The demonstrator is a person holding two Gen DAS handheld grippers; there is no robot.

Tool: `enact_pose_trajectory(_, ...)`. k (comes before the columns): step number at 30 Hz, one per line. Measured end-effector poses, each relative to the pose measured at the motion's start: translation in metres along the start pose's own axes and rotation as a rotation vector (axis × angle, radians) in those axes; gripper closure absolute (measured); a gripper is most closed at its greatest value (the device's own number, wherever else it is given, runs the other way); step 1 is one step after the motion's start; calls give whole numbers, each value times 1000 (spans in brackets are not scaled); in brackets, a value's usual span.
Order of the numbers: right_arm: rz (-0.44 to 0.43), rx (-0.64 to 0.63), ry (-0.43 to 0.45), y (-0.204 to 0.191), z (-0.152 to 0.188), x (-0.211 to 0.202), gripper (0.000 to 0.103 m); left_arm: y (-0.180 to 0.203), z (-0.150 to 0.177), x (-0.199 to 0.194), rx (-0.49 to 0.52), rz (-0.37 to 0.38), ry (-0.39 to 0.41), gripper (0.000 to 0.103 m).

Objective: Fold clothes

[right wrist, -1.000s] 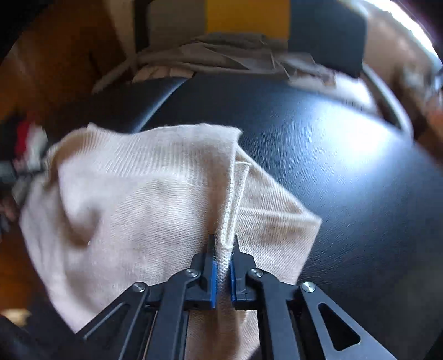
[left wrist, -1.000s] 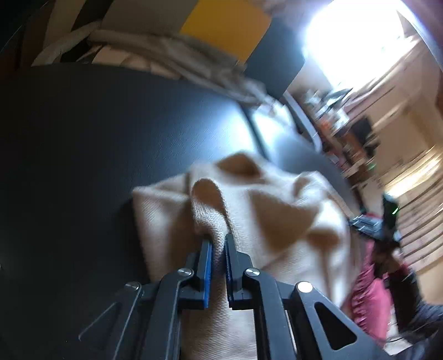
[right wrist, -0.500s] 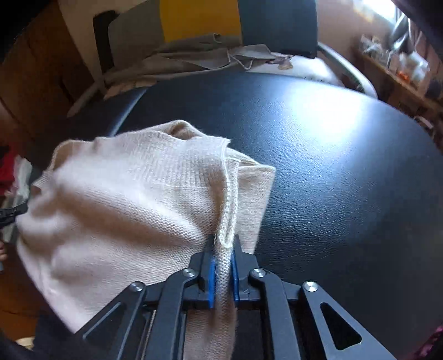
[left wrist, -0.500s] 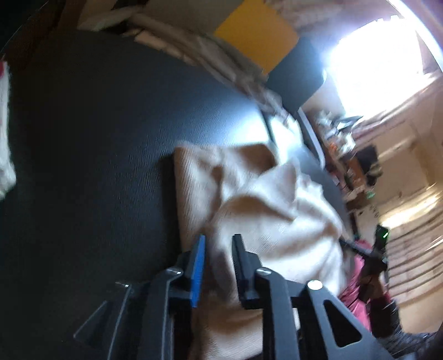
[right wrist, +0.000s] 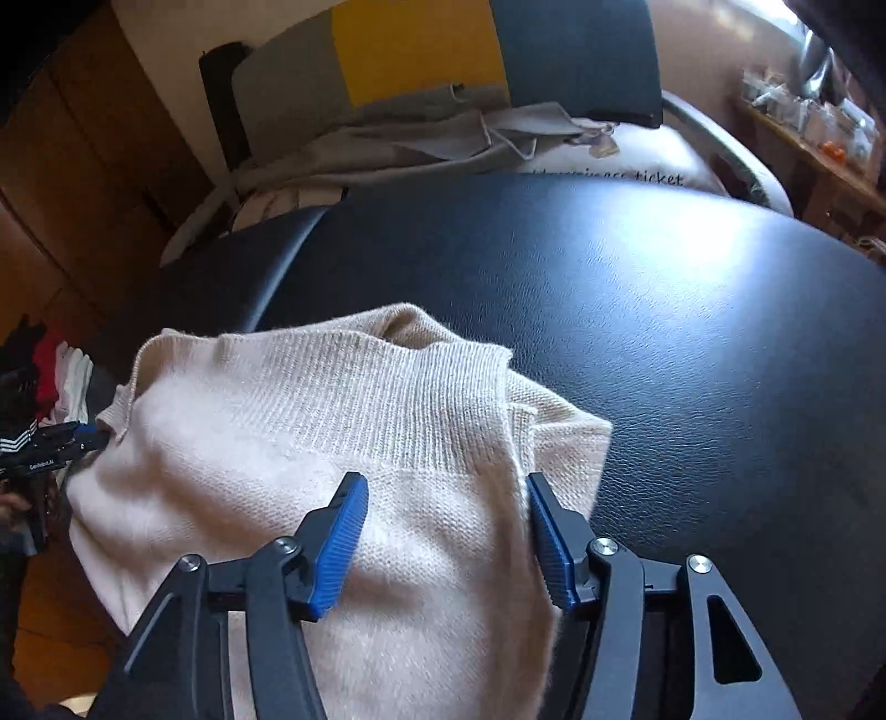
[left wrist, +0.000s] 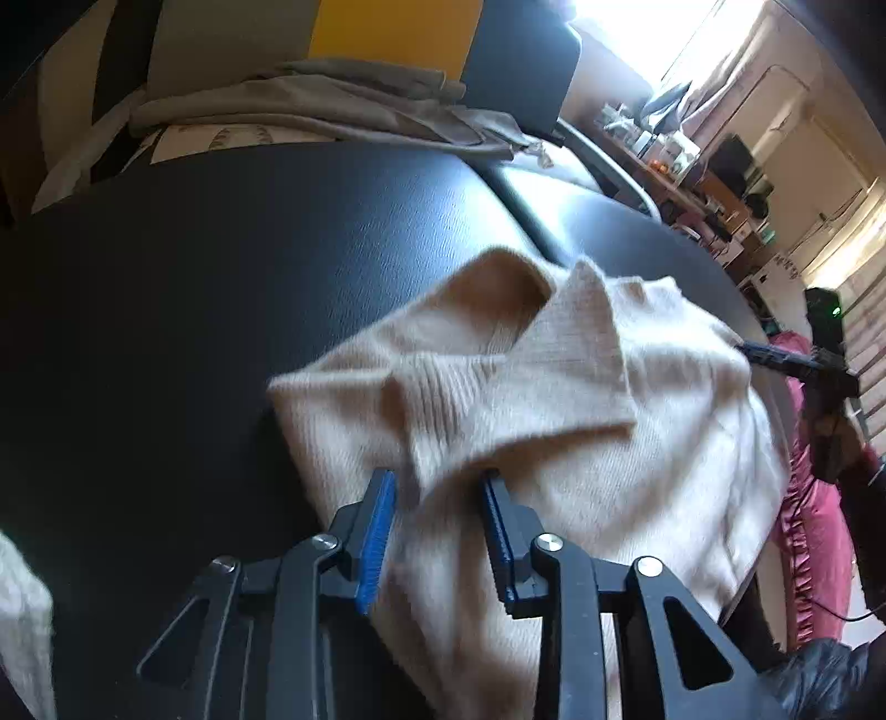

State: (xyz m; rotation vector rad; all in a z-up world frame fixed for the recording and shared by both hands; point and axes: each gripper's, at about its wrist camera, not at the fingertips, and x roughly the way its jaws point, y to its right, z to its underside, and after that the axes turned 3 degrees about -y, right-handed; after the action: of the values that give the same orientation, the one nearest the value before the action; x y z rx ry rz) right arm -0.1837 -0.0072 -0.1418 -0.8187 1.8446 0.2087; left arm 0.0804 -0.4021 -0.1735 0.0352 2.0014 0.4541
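Left tongs (left wrist: 437,487) spread apart, blue pads (left wrist: 376,531) on either side of a fold of the beige knit sweater (left wrist: 554,399), nothing pinched between them. Right tongs (right wrist: 443,498) likewise wide open, blue pads (right wrist: 338,548) straddling the sweater's ribbed band (right wrist: 387,410), fabric lying loose in the gap.

Just ahead of the left tongs, a ribbed flap folded over the body of the garment, a hollow opening beyond it. Directly ahead of the right tongs, the ribbed hem running across, a seam edge beside the right-hand pad. Sweater heaped in soft folds on the black leather-textured surface (right wrist: 692,343), spilling toward the near edge under both tongs.

Off to the right of the left tongs, at the sweater's far side, the other tool's tip (left wrist: 775,354) at the fabric's edge, a pink ruffled cloth (left wrist: 814,543) lower down beyond the surface. Far left of the right tongs, the other tool (right wrist: 50,448) at the knit's corner, stacked clothes (right wrist: 61,376) behind it.

Well beyond both tongs, past the surface, a chair (right wrist: 498,50) with grey, yellow and dark panels, grey garments (right wrist: 421,138) draped over it.
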Motion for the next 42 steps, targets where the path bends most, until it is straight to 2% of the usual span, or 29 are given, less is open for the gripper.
enact_pose_trajectory(6,-20,21,-21,4,-2,15,40,2,-25,15,29,41,-41,72)
enact_pose_trajectory(8,-16,11,-14,4,-2,18,41,-1,-32,14,-22,104,-10,91)
enact_pose_trajectory(9,-3,-6,-14,2,-2,18,53,-6,-35,10,-64,138,21,95)
enact_pose_trajectory(10,8,-20,-14,0,-3,18,74,-13,-37,3,-119,181,73,96)
enact_pose_trajectory(12,19,-39,-7,-3,-7,16,88,-27,-40,-13,-216,265,183,97)
enact_pose_trajectory(14,29,-56,29,-7,-13,8,90,-38,-43,-25,-278,298,256,97)
enact_pose_trajectory(16,33,-61,61,-7,-18,2,91,-42,-44,-29,-287,282,271,97)
enact_pose_trajectory(17,28,-57,77,-9,-21,-1,91,-44,-45,-31,-292,273,278,97)
enact_pose_trajectory(19,31,-55,92,-11,-25,0,91,-46,-43,-24,-291,253,244,97)
enact_pose_trajectory(23,62,-53,13,-11,-23,29,91,-46,-26,-31,-311,224,259,95)
enact_pose_trajectory(24,61,-50,10,-10,-21,32,91,-46,-21,-33,-317,217,266,91)
enact_pose_trajectory(26,22,-8,27,-4,-20,27,87,-46,-11,-38,-328,203,280,89)
enact_pose_trajectory(27,-27,23,22,0,-22,25,77,-46,-7,-41,-334,195,287,86)
enact_pose_trajectory(28,-88,61,35,6,-23,21,60,-46,-2,-43,-340,188,293,85)
enact_pose_trajectory(30,-164,124,76,18,-29,14,48,-46,8,-48,-351,174,307,85)
enact_pose_trajectory(34,-181,166,105,28,-47,19,48,-46,27,-58,-374,146,334,83)
enact_pose_trajectory(36,-169,170,30,24,-54,39,48,-36,32,-54,-341,124,320,83)
enact_pose_trajectory(38,-150,143,-6,17,-59,49,59,-24,35,-47,-298,100,300,83)
enact_pose_trajectory(39,-136,120,-8,12,-61,50,86,-18,37,-44,-276,88,290,83)
enact_pose_trajectory(40,-119,95,-4,6,-63,50,95,-12,39,-41,-254,76,279,82)
enact_pose_trajectory(42,-57,40,64,-5,-69,35,95,0,42,-34,-211,52,259,82)
